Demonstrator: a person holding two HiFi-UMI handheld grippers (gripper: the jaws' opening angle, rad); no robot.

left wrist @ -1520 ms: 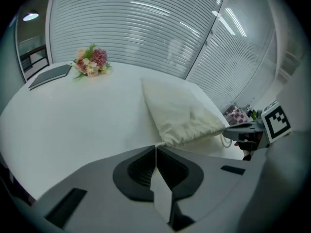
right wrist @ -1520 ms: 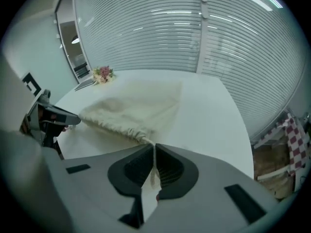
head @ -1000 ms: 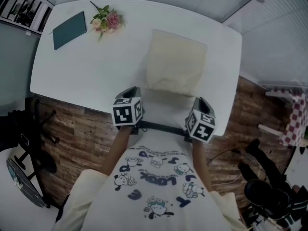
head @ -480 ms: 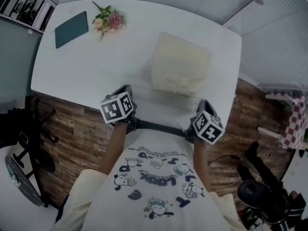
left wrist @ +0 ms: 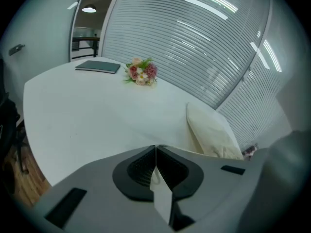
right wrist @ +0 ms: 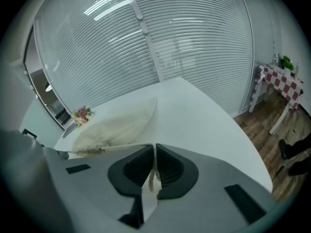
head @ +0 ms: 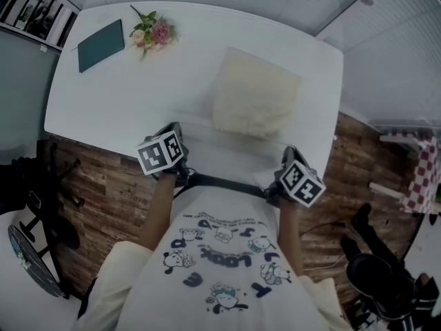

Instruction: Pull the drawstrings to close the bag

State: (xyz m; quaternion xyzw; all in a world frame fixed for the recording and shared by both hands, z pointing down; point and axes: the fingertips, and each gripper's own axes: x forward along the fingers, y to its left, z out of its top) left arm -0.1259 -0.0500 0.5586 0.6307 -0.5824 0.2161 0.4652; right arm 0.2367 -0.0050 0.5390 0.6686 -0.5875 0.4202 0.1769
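The bag [head: 256, 92] is soft cream cloth, a bit rough; its cord [right wrist: 124, 147] is twisted rope. The table [head: 124, 95] is smooth, white and not shiny; the floor [head: 103, 178] is wood planks; the right gripper [right wrist: 154, 147] looks like dull grey plastic.

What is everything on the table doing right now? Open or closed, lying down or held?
bag: lying flat on the table, near end bunched into folds.
right drawstring: pulled straight from the bag, pinched.
left drawstring: pinched between jaws.
right gripper: shut on the right drawstring.
left gripper: shut on the left drawstring.
notebook: closed, lying flat.
flowers: lying on their side.
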